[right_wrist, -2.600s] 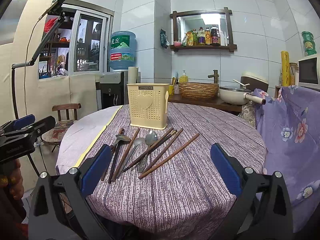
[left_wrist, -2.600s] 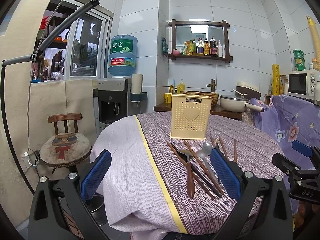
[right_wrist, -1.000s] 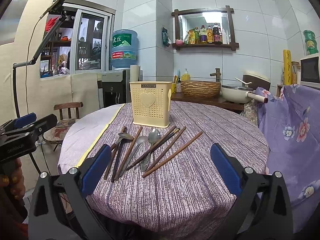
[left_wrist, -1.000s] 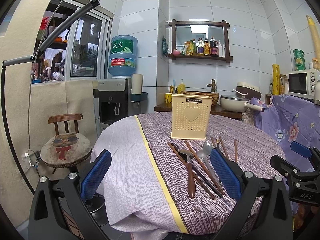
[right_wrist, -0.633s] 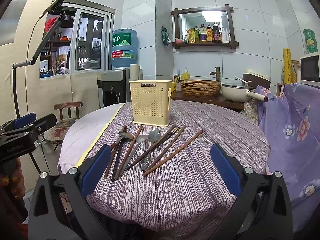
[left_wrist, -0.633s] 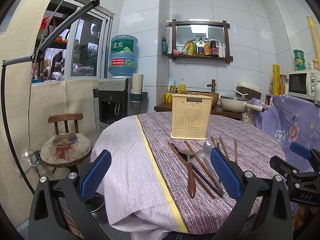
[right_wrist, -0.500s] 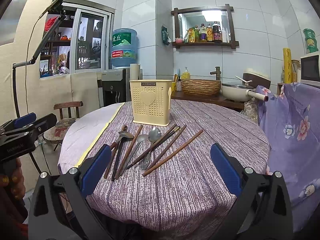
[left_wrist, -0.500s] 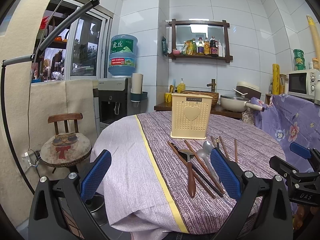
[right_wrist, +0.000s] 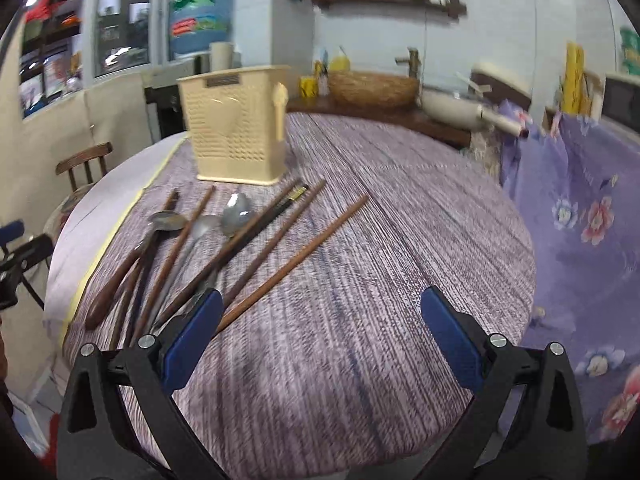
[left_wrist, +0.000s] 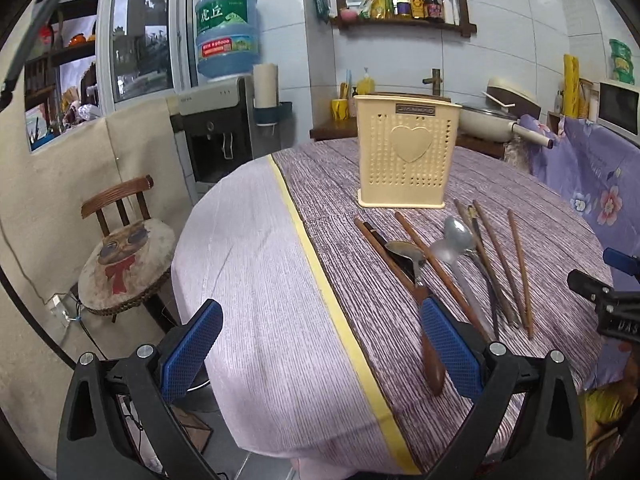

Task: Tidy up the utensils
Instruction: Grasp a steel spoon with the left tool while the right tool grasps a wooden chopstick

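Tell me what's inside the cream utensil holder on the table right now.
Nothing shows above the rim of the cream utensil holder, but both cameras sit too low to see into it, so its inside stays hidden. The chopsticks and spoons all lie on the tablecloth in front.

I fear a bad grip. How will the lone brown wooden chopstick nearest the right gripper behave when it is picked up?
The lone brown wooden chopstick looks thin and straight, so probably stiff and light. It lies flat on the striped purple tablecloth, so pinching it may be awkward. Gripped near one end, it may pivot between the pads.
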`<state>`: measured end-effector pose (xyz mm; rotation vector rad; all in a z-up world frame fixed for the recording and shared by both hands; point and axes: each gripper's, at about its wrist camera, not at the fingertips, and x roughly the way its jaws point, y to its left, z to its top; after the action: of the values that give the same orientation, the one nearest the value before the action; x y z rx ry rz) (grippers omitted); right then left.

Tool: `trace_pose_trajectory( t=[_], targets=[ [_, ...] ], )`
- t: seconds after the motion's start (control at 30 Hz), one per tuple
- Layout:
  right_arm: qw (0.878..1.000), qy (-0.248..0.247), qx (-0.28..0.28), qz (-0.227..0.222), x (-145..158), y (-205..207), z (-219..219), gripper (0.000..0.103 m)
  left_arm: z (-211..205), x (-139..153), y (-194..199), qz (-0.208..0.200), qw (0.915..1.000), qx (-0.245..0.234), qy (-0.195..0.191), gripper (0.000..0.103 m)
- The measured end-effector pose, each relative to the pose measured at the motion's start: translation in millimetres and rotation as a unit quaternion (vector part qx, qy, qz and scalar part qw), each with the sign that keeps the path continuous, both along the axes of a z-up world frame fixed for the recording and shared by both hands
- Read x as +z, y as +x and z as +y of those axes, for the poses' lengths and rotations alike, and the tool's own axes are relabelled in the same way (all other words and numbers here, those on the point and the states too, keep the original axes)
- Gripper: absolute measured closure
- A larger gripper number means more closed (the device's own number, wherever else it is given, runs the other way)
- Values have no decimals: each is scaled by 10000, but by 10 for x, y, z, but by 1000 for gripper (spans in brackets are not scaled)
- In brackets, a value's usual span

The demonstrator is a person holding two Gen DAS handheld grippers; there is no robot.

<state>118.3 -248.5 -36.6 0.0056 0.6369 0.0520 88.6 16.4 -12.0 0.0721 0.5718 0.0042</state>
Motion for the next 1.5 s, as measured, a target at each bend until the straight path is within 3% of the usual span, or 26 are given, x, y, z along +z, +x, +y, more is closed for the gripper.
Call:
trace_pose_trajectory(
  t=[0.13, 0.27, 0.37, 0.47, 0.67, 0.87, 1.23, 1.37, 1.5],
  targets=[
    [9983, 399, -34, 422, -50, 316, -108, 7, 31, 4, 231, 259, 9995, -53, -169, 10],
    [9972, 402, -46, 633, -67, 540, -84, 24, -68, -22, 383, 591, 9971, -330, -351, 25],
    [9941, 642, -33, 871, -84, 732, -95, 38, -158, -68, 465, 786, 9952, -474, -353, 30],
    [9886, 964, -66, 1156, -105, 956, -104, 56, -229, -117, 534, 935, 9937, -544, -306, 32],
    [9860, 754, -394, 1433, -128, 1309, -63, 75, -241, -164, 595, 1030, 9931, -511, -248, 32],
    [9833, 664, -574, 1596, -199, 1474, -68, 81, -297, -173, 683, 1053, 9925, -614, -97, 32],
    [9842, 539, -396, 1638, -172, 1590, -28, 82, -528, -218, 884, 1220, 9892, -776, 257, 32],
    [9843, 539, -303, 1652, -166, 1612, -37, 82, -622, -272, 993, 1359, 9867, -784, 432, 36],
    [9836, 595, -209, 1691, -165, 1631, -41, 82, -655, -317, 1091, 1567, 9837, -809, 342, 38]
  ],
)
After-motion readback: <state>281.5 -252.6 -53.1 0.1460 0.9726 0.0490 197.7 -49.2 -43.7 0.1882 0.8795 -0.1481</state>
